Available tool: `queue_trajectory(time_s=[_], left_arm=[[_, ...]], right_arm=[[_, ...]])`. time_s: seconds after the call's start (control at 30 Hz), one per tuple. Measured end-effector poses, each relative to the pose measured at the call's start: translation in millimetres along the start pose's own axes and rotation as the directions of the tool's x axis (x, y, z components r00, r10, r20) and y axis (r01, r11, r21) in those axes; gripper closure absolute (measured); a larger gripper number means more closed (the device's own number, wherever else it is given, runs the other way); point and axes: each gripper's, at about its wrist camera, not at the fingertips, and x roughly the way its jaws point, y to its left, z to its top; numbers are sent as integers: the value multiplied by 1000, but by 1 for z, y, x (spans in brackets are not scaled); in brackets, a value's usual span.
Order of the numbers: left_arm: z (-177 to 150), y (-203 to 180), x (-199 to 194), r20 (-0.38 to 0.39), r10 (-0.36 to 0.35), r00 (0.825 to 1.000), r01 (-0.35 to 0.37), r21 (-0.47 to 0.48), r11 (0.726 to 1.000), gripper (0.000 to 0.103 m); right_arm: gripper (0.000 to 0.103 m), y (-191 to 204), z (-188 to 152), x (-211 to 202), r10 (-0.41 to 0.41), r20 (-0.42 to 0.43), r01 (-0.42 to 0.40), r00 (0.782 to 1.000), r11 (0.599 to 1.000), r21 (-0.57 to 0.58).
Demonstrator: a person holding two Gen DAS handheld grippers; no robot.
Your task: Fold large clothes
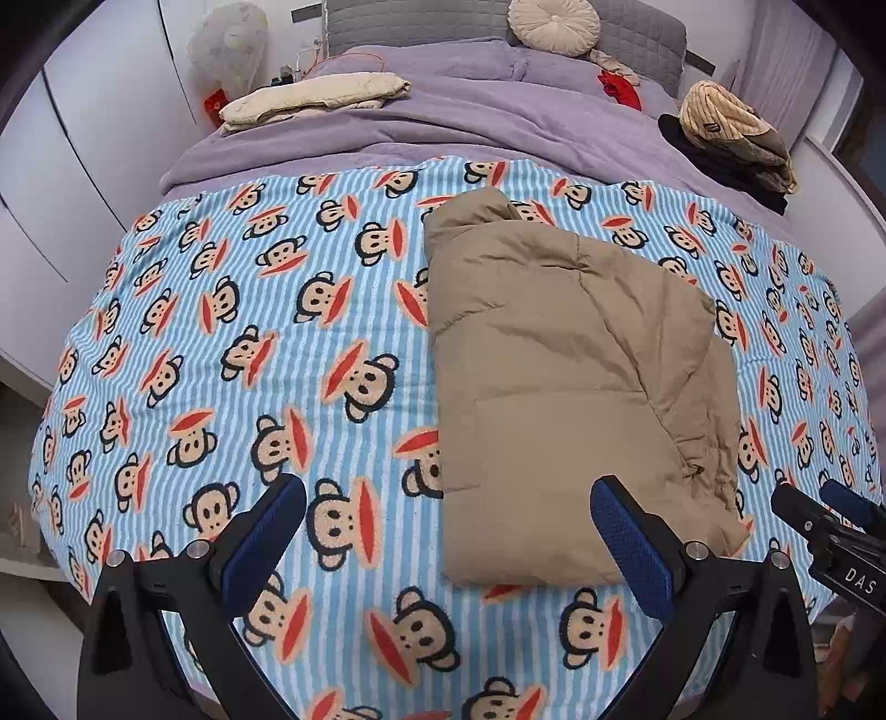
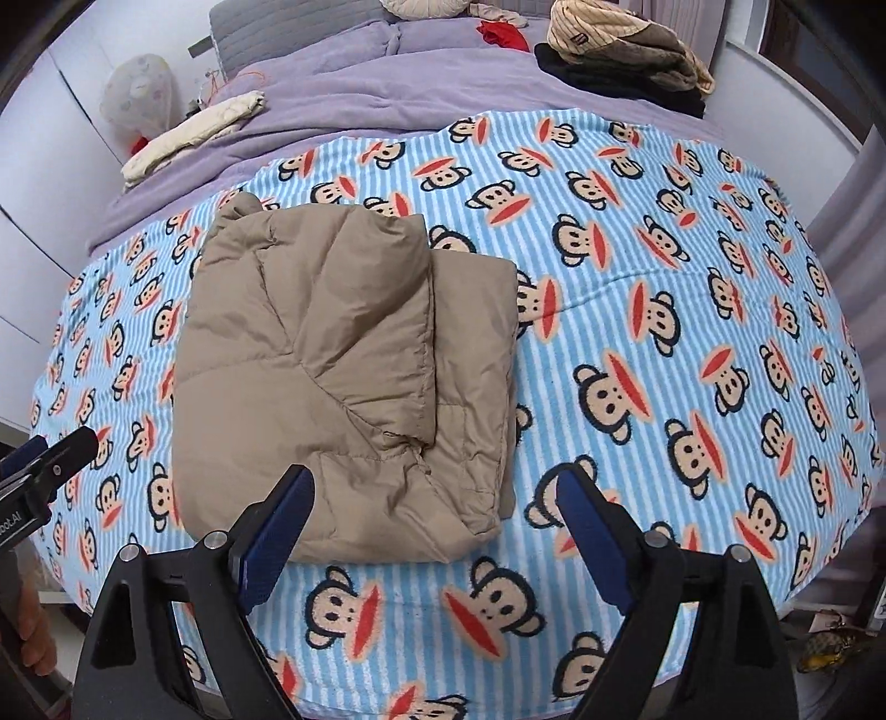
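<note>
A tan padded jacket (image 1: 559,382) lies folded into a long bundle on the blue striped monkey-print blanket (image 1: 266,343). It also shows in the right wrist view (image 2: 332,376). My left gripper (image 1: 448,531) is open and empty, held above the blanket by the jacket's near left edge. My right gripper (image 2: 434,526) is open and empty, just above the jacket's near right corner. The right gripper shows at the right edge of the left wrist view (image 1: 830,526). The left gripper shows at the left edge of the right wrist view (image 2: 39,471).
A purple duvet (image 1: 443,122) covers the far half of the bed. On it lie a folded cream garment (image 1: 315,97), a stack of folded clothes (image 1: 731,138) at the right, a red item (image 1: 617,88) and a round cushion (image 1: 554,25). White wardrobes (image 1: 83,155) stand left.
</note>
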Motion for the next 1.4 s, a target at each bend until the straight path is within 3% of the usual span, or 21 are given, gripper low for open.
queue_trajectory(time_s=[0.2,0.57,1.4], left_arm=[[-10,-10,-15,5,16,1000,-16,-7,1000,0],[-13,-23,-55,86,32,996,-30,-21,999,0],[-20,-26,-78,130,50,990,-46,-33,998,0]], right_arm=[[12,-9,-3,-13,5,17,-5,1000,1000,-3],[12,-16,3,-54,5,130,-3,991,1000,-13],[12,-13,-3,-75,29,162,-25,986,999,-23]])
